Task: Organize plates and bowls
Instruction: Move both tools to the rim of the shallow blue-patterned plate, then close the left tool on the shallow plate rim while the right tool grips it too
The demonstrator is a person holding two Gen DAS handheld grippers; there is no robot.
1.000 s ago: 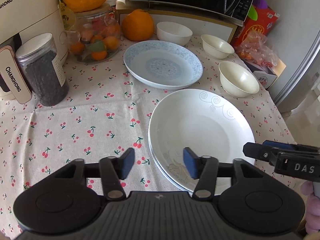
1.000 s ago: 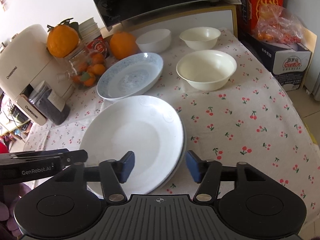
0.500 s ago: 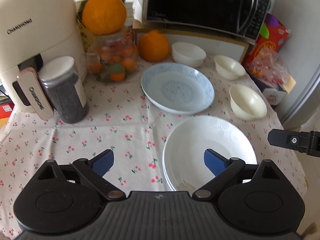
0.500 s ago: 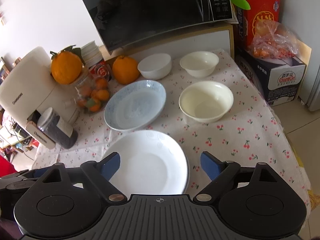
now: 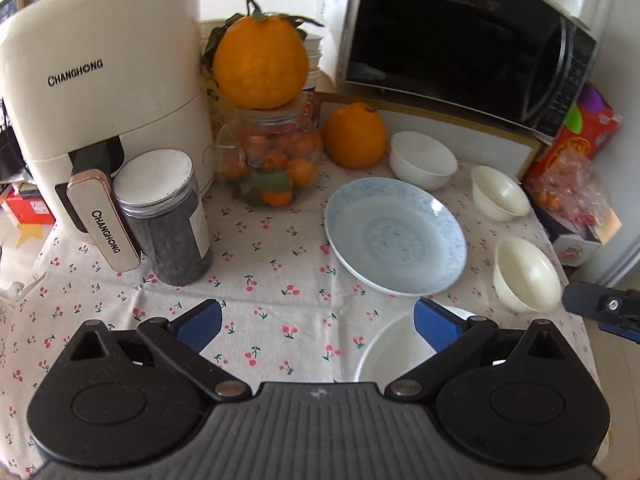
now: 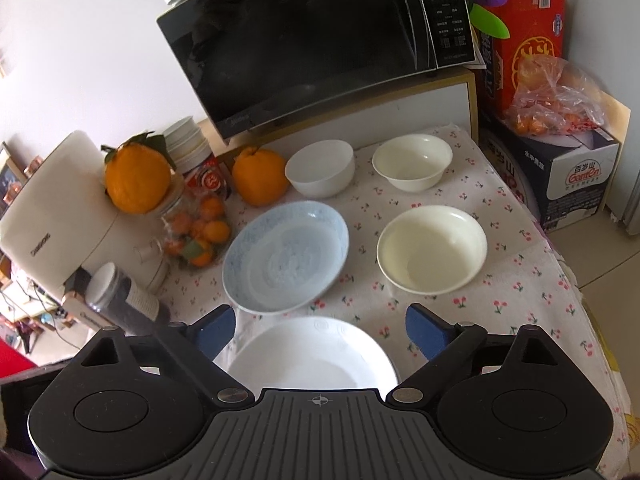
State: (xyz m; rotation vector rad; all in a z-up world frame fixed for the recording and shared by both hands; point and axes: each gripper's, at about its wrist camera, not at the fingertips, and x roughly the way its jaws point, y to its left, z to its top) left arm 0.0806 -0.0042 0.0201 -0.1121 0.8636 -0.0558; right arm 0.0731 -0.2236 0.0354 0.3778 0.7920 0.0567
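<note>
A stack of white plates (image 6: 308, 356) lies on the cherry-print tablecloth close under my right gripper (image 6: 320, 330), whose jaws are opening with nothing between them. My left gripper (image 5: 316, 320) hovers above the cloth, its jaws also opening and empty; the white plates (image 5: 394, 354) show by its right pad. Behind lies a blue patterned plate (image 5: 396, 236) (image 6: 286, 256). A large cream bowl (image 6: 432, 250) (image 5: 526, 274) stands to its right. A white bowl (image 6: 320, 168) and a small cream bowl (image 6: 412, 160) stand at the back.
At the left are an air fryer (image 5: 100, 92), a dark-filled jar (image 5: 164, 216) and a glass jar of oranges (image 5: 272, 164). A loose orange (image 5: 354, 136) and a microwave (image 6: 312, 40) are behind. Boxes (image 6: 560, 176) stand past the table's right edge.
Both grippers have opened wide and drawn up and back from the white plate stack, which stays on the table. More of the table has come into both views.
</note>
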